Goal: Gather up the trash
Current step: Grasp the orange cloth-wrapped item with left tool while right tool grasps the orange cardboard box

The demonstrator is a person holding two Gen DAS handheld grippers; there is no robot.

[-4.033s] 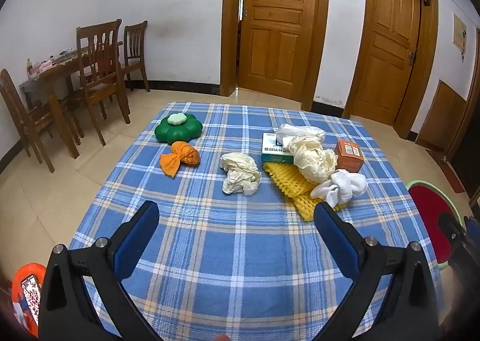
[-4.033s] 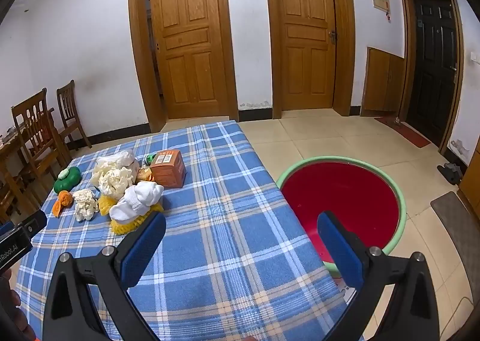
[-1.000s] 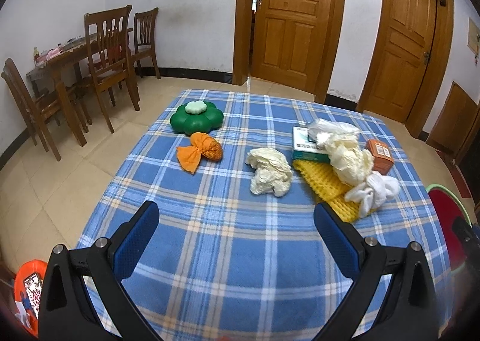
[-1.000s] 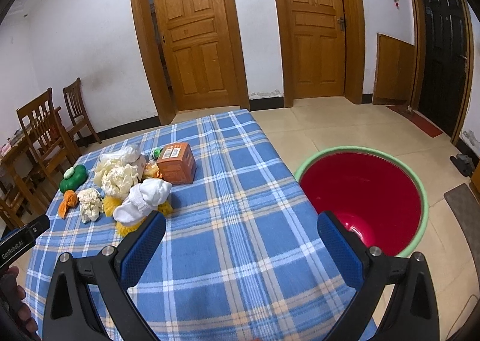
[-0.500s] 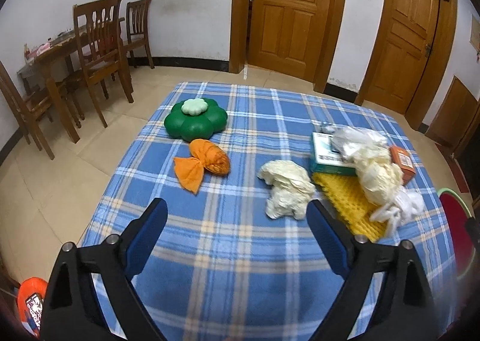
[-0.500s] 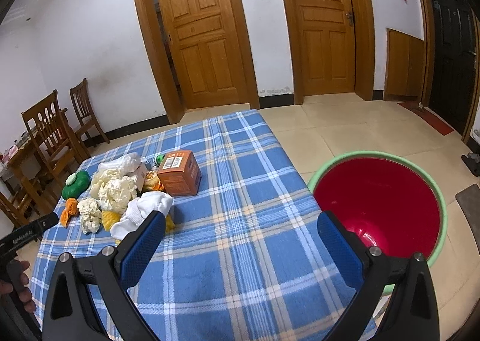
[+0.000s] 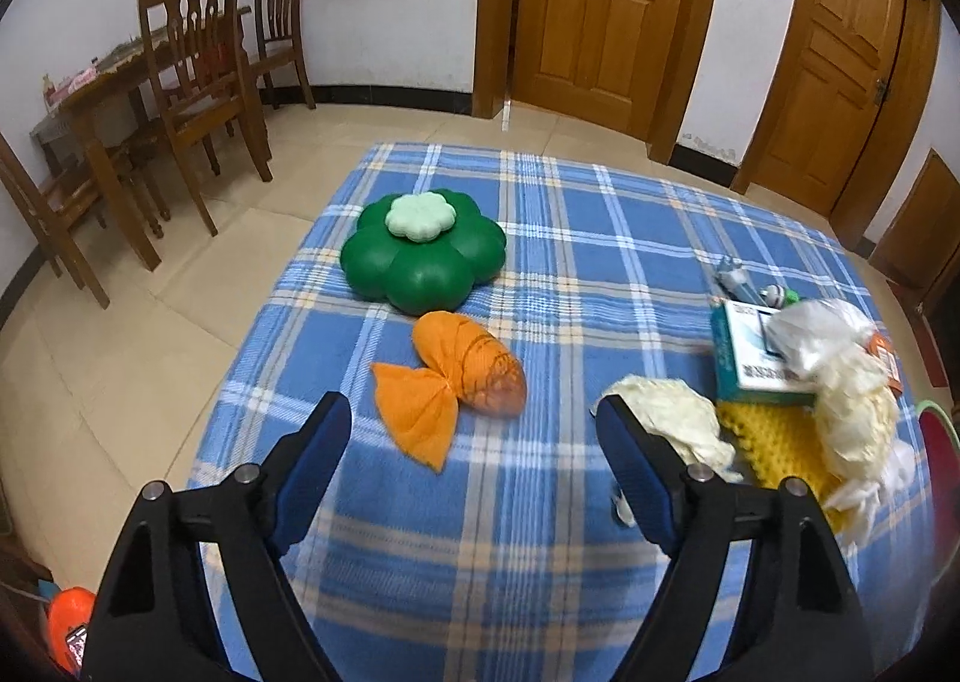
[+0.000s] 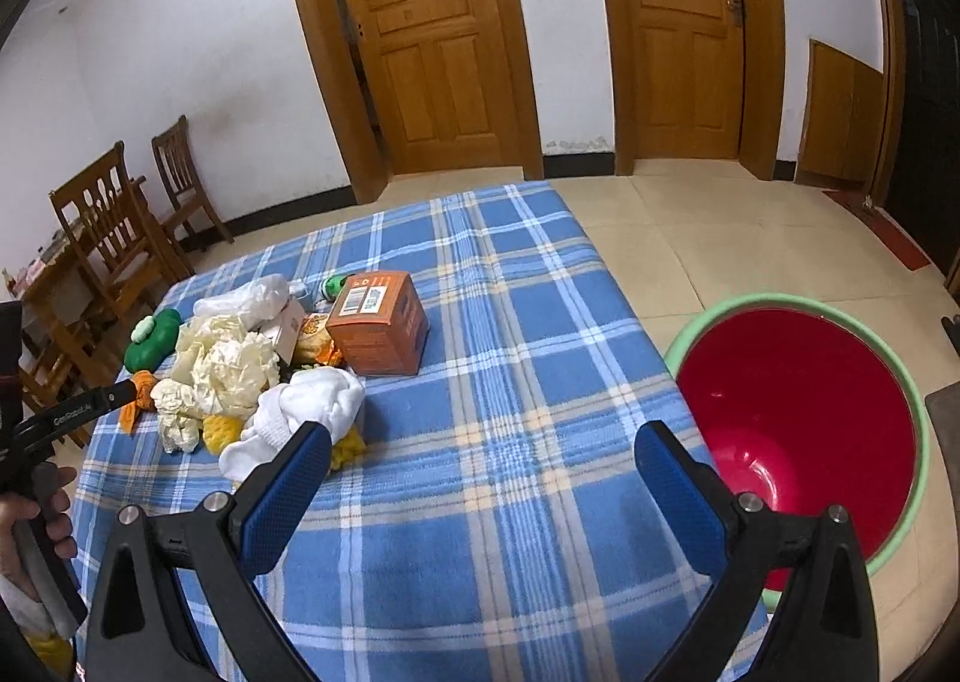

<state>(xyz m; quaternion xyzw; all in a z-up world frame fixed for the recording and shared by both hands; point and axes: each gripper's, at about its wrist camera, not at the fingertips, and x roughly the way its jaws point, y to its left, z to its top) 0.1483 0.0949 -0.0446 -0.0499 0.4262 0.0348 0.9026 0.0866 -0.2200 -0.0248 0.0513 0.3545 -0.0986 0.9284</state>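
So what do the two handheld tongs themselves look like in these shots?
Both match: the left tongs and right tongs have black angular plastic arms with silver bolts and textured blue pads. From the right camera, the left tool's black body carries small white lettering, too small to read surely. No cables show.

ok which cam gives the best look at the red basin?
Right wrist. The red basin shows almost whole there: green rim, red inside, on the floor beside the blue checked table. The left wrist view catches only a sliver of it at the right edge.
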